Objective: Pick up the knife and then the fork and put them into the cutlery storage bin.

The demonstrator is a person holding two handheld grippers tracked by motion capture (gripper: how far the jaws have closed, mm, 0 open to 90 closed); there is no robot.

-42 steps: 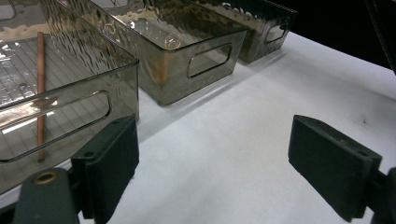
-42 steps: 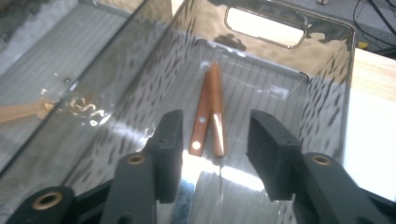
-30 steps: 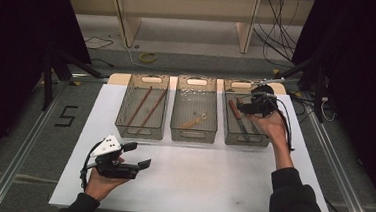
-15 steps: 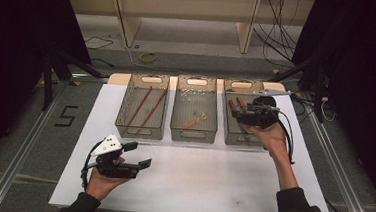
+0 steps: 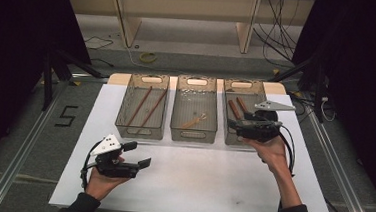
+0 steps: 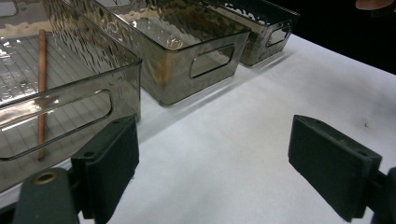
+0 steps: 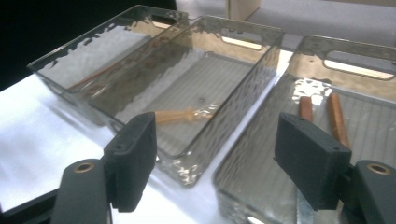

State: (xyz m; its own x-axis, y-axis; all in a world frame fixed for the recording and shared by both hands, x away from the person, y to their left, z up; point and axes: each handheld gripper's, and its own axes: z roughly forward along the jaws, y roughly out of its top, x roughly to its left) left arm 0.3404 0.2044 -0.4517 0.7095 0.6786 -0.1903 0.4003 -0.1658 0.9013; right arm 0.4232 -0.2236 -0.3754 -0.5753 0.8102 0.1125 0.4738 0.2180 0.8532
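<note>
Right gripper (image 5: pixel 235 123) sits over the near end of the right bin (image 5: pixel 224 136), pointing left across it; jaws have just been opening and now stand wide with nothing between them. Two short brown sticks (image 5: pixel 238 107) lie side by side on the floor of that bin, just beyond the gripper, not touched. In the right gripper view the same sticks (image 7: pixel 322 114) show between the jaws' line of sight and the far wall of the bin, well ahead of the pads. Middle bin (image 5: pixel 196 82) holds one pale wooden piece (image 5: pixel 195 120) lying flat near its centre. Left bin (image 5: pixel 123 112) holds two long thin rods (image 5: pixel 146 105), angled and roughly parallel, one end of each toward the far wall. Left gripper (image 5: pixel 140 155) is held low over the white sheet (image 5: pixel 211 178) in front of the left bin, well apart from all three bins, jaws spread and empty; the left gripper view shows bare sheet between its pads. The three bins stand in a row, nearly touching, at the far side of the sheet.
</note>
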